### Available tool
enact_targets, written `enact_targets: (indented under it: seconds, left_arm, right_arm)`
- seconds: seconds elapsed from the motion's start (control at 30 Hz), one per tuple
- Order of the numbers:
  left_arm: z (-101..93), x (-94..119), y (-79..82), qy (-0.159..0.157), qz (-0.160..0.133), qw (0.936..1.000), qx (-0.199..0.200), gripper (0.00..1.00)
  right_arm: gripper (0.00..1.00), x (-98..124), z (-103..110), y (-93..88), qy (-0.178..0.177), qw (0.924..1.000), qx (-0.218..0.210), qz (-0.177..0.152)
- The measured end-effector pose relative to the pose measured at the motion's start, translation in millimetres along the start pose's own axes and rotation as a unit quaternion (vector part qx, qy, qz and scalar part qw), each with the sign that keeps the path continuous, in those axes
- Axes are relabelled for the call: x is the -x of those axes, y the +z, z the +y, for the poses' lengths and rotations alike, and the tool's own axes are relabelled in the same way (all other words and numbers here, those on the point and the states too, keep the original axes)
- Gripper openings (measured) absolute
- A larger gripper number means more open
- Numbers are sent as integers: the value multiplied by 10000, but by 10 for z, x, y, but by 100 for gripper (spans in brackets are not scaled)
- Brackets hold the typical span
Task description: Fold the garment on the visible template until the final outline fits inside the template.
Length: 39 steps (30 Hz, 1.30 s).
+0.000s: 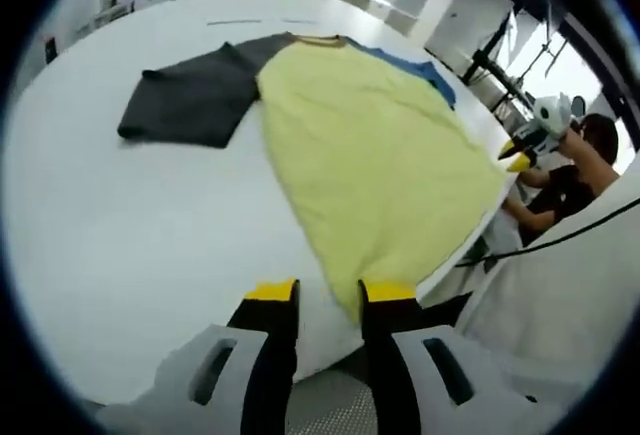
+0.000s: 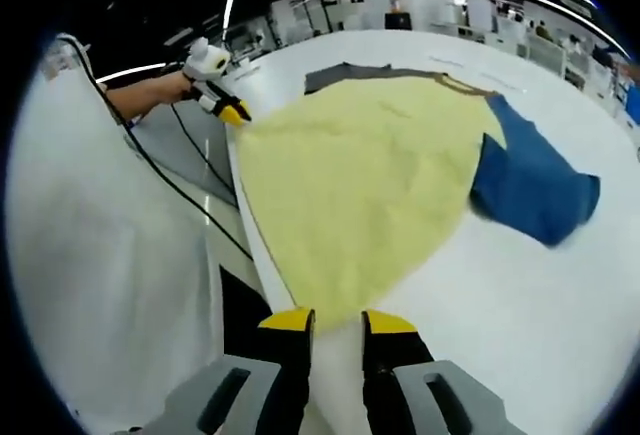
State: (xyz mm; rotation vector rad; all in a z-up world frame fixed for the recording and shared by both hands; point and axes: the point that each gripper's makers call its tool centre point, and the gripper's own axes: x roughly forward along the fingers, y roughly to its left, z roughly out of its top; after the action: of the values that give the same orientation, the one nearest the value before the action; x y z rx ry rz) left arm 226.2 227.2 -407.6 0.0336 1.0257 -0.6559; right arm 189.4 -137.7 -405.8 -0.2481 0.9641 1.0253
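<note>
A: Starting with the left gripper view, where is the garment (image 1: 380, 155) lying?

B: It is lying spread flat on the white bench (image 1: 130, 255), yellow body towards us, with a dark grey sleeve (image 1: 195, 95) reaching left and a blue sleeve (image 1: 425, 70) peeking out at the far right. The collar is pointing to the far side, so its long axis is running from the near edge away from us.

A: And the left tongs (image 1: 330, 295)?

B: They are sitting at the near hem corner, jaws slightly parted with the yellow corner between the tips. I cannot tell whether they are actually pinching it. The right tongs (image 1: 520, 155) are showing at the right edge, at the other hem corner.

A: Now the right gripper view.

B: The right tongs (image 2: 338, 320) are standing narrowly open at the near yellow hem; grip again unclear. The blue sleeve (image 2: 535, 190) is stretching right, the collar is pointing far, and the left tongs (image 2: 232, 110) are working at the far-left hem corner.

A: Why both hem corners?

B: Probably so the hem can be lifted evenly and carried towards the collar, shortening the long axis.
</note>
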Motion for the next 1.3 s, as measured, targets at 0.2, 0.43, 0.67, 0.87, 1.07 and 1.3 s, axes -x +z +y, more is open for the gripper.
enact_targets:
  seconds: [0.2, 0.43, 0.67, 0.87, 1.07, 1.3]
  left_arm:
    - [47, -4, 102, 150, -180, 9997, -104, 48]
    - [-38, 2, 302, 47, -578, 9975, -393, 60]
    - [-155, -24, 413, -150, -809, 9945, -643, 74]
    - [-297, -44, 494, -385, -921, 9909, -903, 80]
    - [-516, -40, 628, -745, -1245, 9810, -1292, 86]
    - [-630, 35, 859, -798, -1645, 9692, -1651, 89]
  right_arm:
    - [23, 22, -73, 48, -119, 9999, 23, -68]
    - [36, 39, -193, 119, -396, 9989, 97, -248]
    - [38, 90, -328, 189, -651, 9969, 75, -434]
    - [42, 125, -452, 263, -926, 9936, 151, -630]
    - [45, 126, -547, 299, -1090, 9912, 147, -737]
    - [45, 126, -653, 358, -1242, 9882, 108, -886]
